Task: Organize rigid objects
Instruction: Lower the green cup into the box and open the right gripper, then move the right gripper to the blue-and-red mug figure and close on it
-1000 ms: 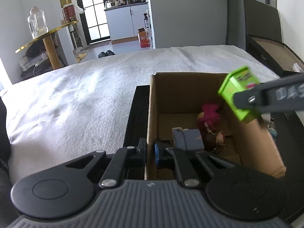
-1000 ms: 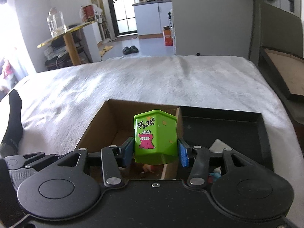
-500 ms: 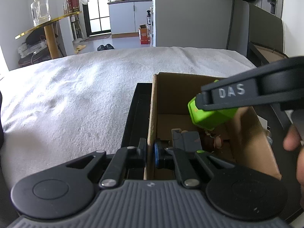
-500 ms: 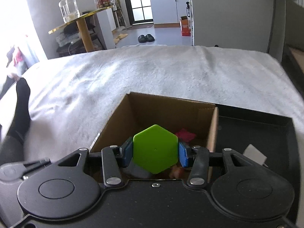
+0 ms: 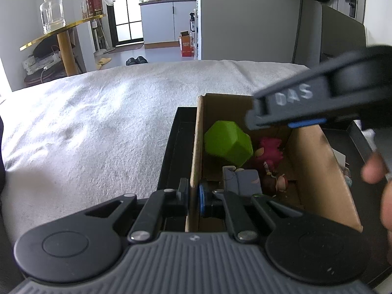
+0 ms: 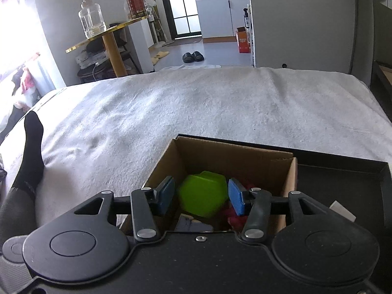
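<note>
— Over the cardboard box [image 6: 291, 171] on the bed [image 6: 196, 103], the right gripper [image 6: 201, 196] has its jaws opening; the green box [image 6: 202, 193] sits lower between the blue pads, and neither pad seems to press on it.

— So it is let go; where does it lie?

— Inside the cardboard box, tipped on its side against the left wall in the left wrist view [image 5: 227, 144], just beside the pink toy [image 5: 269, 149] and above the grey block [image 5: 241, 178].

— And a second ago?

— Then the right gripper held it upright, clear above the rim, its printed face to the camera; half a second ago it was turned flat-end up and lower, with the pads tight on it; now it rests on the contents.

— The other hand?

— The left gripper [image 5: 193, 196] is clenched on the near left wall of the cardboard box, as it was in both earlier views; it steadies the box, I judge.

— Meaning for the tidying?

— One item looks stowed; the right hand can likely go for another, perhaps from the black tray [image 6: 343, 171].
</note>
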`<control>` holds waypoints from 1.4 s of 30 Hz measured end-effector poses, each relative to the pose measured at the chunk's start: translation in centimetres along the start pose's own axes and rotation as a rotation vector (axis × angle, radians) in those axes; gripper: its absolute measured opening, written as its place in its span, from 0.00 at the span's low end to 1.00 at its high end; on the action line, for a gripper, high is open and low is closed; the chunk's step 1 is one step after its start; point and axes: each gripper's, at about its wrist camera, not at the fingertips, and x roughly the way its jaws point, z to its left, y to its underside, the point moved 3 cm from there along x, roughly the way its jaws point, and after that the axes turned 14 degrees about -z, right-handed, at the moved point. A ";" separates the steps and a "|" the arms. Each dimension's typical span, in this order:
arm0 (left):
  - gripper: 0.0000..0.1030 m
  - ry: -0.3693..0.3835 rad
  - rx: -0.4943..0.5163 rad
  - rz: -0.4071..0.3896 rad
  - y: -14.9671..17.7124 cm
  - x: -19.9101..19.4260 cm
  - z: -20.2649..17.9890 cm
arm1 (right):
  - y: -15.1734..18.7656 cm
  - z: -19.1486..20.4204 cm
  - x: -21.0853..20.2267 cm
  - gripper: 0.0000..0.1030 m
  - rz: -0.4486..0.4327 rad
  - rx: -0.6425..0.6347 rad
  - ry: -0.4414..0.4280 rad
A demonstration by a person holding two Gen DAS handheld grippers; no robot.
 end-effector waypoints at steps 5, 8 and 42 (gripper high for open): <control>0.08 0.000 0.010 -0.002 0.0 0.0 0.1 | 0.4 -0.8 -1.5 0.49 0.017 -0.010 0.020; 0.08 -0.006 0.024 -0.002 0.1 0.0 -0.2 | 0.6 -1.3 -2.5 0.51 0.019 -0.015 0.029; 0.68 -0.102 0.256 -0.014 -2.2 -1.2 -4.6 | 4.8 -11.8 -7.9 0.75 -0.049 0.168 0.242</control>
